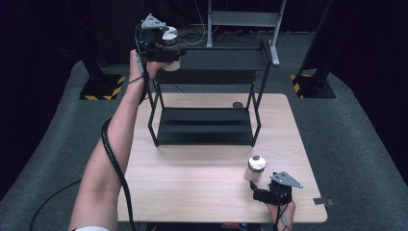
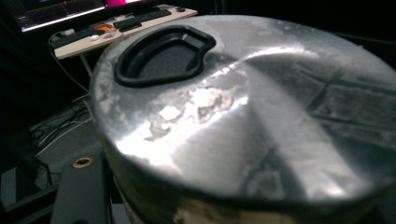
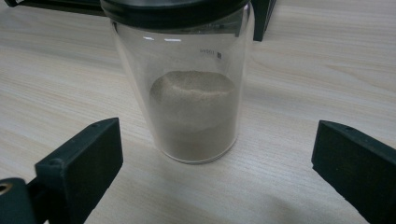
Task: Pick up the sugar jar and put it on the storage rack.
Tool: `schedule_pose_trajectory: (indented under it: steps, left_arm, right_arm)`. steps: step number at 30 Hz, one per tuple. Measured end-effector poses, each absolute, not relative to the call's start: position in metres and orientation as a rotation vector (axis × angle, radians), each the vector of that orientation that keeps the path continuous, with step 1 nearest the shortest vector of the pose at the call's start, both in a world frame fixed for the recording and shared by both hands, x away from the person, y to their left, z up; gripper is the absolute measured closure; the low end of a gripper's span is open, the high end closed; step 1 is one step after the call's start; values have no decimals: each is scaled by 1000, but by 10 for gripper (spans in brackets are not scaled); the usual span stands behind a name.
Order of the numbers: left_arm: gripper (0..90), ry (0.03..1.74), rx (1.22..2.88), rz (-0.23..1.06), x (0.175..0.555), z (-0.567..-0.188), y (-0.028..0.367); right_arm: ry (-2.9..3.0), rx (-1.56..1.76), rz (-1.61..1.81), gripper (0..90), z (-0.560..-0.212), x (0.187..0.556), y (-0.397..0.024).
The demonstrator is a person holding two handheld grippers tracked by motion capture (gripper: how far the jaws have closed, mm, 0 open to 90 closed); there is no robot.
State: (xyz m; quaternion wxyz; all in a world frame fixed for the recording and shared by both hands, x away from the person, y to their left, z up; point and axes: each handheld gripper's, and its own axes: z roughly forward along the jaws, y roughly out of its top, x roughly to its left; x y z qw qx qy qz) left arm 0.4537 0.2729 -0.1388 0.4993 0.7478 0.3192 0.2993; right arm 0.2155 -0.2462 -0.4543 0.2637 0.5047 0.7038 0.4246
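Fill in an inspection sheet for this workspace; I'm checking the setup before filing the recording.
Surface: wooden table, bare pale top.
Job's things: held jar with metal lid, raised at the upper shelf; standing jar, part full of powder, upright on the table; black two-tier rack.
Clutter: small dark object behind the rack.
Grippers: left tongs shut on the held jar; right tongs open, the standing jar just beyond them.
Cables: black cable along the left forearm.
Surroundings: grey floor, stand bases.

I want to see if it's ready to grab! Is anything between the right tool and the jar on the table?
No. In the right gripper view, only bare table lies between the open right tool and the jar of powder.
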Motion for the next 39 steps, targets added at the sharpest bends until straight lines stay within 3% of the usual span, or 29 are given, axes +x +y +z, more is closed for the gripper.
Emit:
schedule_pose_trajectory:
  steps: [39]
  left_arm:
    - [303,867,1800,696,491,-148,282]
  right_arm:
    - [1893,1352,1149,15,-455,213,-246]
